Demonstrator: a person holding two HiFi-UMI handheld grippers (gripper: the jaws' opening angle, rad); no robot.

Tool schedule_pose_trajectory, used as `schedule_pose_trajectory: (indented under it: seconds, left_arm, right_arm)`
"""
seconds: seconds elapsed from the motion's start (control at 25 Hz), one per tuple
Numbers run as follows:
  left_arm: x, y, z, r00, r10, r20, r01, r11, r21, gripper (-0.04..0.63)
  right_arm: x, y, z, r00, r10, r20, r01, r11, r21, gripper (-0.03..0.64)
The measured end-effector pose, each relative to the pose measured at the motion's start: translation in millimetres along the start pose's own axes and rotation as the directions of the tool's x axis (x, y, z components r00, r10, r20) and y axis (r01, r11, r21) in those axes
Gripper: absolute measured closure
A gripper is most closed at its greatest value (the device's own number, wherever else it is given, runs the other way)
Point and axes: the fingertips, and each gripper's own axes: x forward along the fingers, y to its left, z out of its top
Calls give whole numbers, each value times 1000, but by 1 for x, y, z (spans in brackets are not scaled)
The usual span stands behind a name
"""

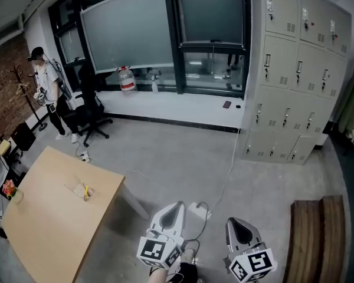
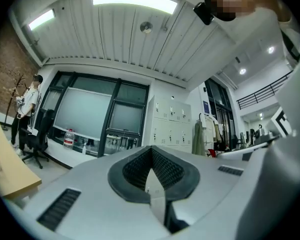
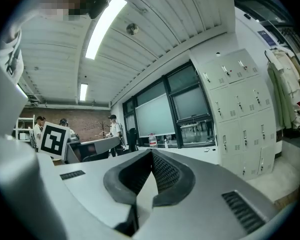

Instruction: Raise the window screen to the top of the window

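My left tongs (image 1: 177,207) are squeezed tight, the two dark bumpy pads touching at the tip, and nothing is between them. My right tongs (image 1: 234,223) look the same, pads pressed together and holding nothing. Both sit low and near me, over the grey floor (image 1: 183,158), the left one a bit further out than the right. The window screen (image 1: 209,15) is far from my tongs, in the far wall across the room. It is a flat, dull grey sheet in the narrow window (image 1: 210,37), which has a black frame. It fills the upper part of that window. Its bottom edge is a thin dark bar with a little knob in the middle. Under that bar the glass is clear and I can see shiny things behind it. To the left of it is a much wider window (image 1: 127,31) with a pale grey sheet. To the right, touching the window frame, stand pale lockers (image 1: 295,69). A white ledge (image 1: 177,109) runs under both windows, with a big water bottle (image 1: 127,79) on it. A wooden table (image 1: 53,217) is near me on the left, and a person (image 1: 47,90) stands far off on the left by a black chair (image 1: 91,108)
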Motion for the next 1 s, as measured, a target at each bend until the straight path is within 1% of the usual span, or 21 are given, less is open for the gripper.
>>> schedule_pose_trajectory:
  seconds: [0.12,0.24,0.32,0.44,0.52,0.68,0.84,0.92,1.0]
  left_arm:
    - [31,14,-4,1000,-5,4,5,1000,11,592]
    - [72,39,-10,1000,-16,21,16,1000,9,592]
    - [102,66,-8,999,-12,44,12,1000,2,592]
    - [146,114,3,997,-19,77,19,1000,-2,592]
    - [174,145,12,996,-24,86,24,1000,3,592]
    - [232,194,16,996,-34,84,34,999,6,592]
    - [297,212,1,998,-54,43,55,998,-12,592]
    - [335,216,-9,997,-77,31,78,997,-29,592]
    - [376,218,-18,995,-101,25,102,994,-25,592]
  right_arm:
    - [31,-22,-5,999,-20,-26,20,1000,-7,611]
    - [78,-47,-1,999,-41,-22,42,999,15,611]
    - [119,-62,7,999,-38,-14,38,999,21,611]
    - [183,-72,26,1000,-27,0,27,1000,-16,611]
    - [221,-79,38,999,-34,8,34,999,-24,611]
    - [283,-101,43,998,-57,7,57,998,18,611]
    - [327,-139,52,996,-87,15,86,996,16,611]
    - [351,-166,58,995,-98,31,98,995,12,611]
    - [380,-198,59,994,-101,40,101,995,11,611]
